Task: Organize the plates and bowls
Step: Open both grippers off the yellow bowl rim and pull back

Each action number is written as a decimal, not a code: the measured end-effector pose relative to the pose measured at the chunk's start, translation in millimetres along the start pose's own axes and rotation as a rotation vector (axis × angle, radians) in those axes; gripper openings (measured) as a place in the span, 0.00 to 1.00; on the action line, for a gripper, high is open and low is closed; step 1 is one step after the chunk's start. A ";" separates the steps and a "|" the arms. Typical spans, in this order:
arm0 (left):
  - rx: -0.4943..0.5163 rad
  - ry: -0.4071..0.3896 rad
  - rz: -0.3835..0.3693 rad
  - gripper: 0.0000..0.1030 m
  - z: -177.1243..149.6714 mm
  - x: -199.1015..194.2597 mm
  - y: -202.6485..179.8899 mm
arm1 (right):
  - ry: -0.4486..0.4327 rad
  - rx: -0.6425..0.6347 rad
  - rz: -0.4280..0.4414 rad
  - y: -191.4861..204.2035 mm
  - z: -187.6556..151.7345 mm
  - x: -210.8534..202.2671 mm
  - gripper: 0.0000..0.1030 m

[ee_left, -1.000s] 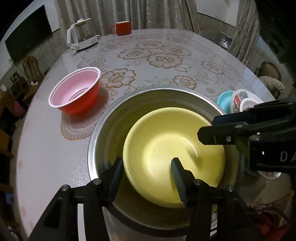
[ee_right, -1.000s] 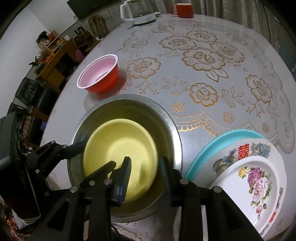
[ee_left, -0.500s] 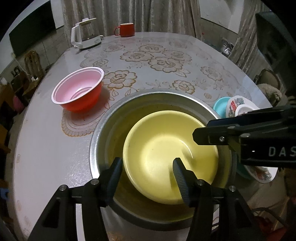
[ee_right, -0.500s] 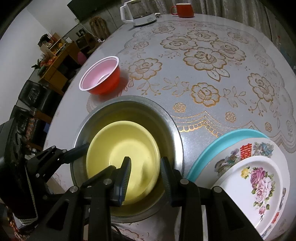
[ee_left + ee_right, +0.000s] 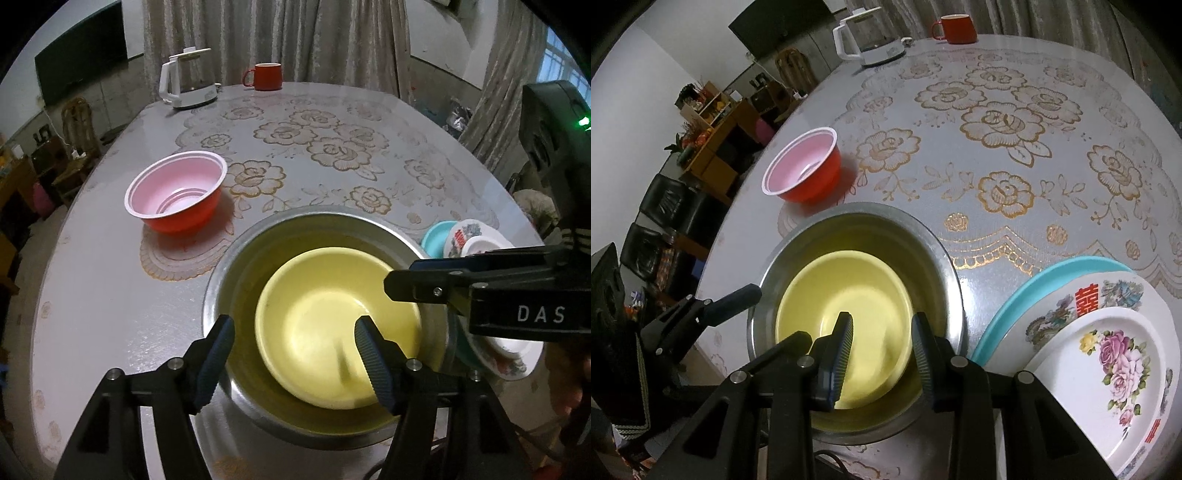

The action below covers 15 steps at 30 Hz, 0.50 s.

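A yellow bowl (image 5: pixel 332 317) (image 5: pixel 849 295) lies tilted inside a big steel bowl (image 5: pixel 314 212) (image 5: pixel 871 208) at the table's near edge, and its near right side is smeared by motion. My left gripper (image 5: pixel 295 354) is open and its jaws are opening. One finger is over the steel rim, the other over the yellow bowl, and neither pad presses. My right gripper (image 5: pixel 882 354) has its jaws a narrow way apart with the yellow bowl's right rim between them, unpressed. A red bowl (image 5: pixel 177 199) (image 5: pixel 805 173) with a pink inside stands to the left.
A stack of plates sits right of the steel bowl: a teal plate (image 5: pixel 1034 280) lowest, a white patterned plate (image 5: pixel 1108 306) on it and a flowered plate (image 5: pixel 1108 369) on top. A white kettle (image 5: pixel 184 85) and a red mug (image 5: pixel 264 75) stand at the far edge.
My left jaws have spread wider around the near side of the bowls. The yellow bowl now looks smeared and sits slightly shifted. The right gripper's gap is the same.
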<state>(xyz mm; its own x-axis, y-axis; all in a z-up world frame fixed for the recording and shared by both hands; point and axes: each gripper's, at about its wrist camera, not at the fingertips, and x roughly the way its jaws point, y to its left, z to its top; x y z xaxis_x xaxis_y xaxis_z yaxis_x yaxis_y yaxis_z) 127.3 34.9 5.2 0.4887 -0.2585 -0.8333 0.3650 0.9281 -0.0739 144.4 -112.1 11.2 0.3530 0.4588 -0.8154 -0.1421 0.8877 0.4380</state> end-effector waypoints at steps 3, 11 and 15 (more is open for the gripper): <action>-0.002 -0.002 -0.051 0.66 1.7 -0.5 -1.4 | -0.026 0.000 -0.023 0.3 0.6 -4.6 0.32; -0.066 0.002 -0.105 0.68 7.0 -2.0 12.5 | -0.068 0.018 -0.030 -1.5 7.8 -11.7 0.32; -0.085 -0.003 -0.105 0.70 7.6 -4.2 22.3 | -0.070 0.012 -0.028 3.2 13.0 -8.3 0.32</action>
<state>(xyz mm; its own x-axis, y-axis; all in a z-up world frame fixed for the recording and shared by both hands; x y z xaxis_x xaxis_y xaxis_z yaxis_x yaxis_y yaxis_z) 139.5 54.6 11.2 0.4540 -0.3558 -0.8169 0.3461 0.9153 -0.2063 153.0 -113.6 24.3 0.4207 0.4293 -0.7992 -0.1198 0.8995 0.4201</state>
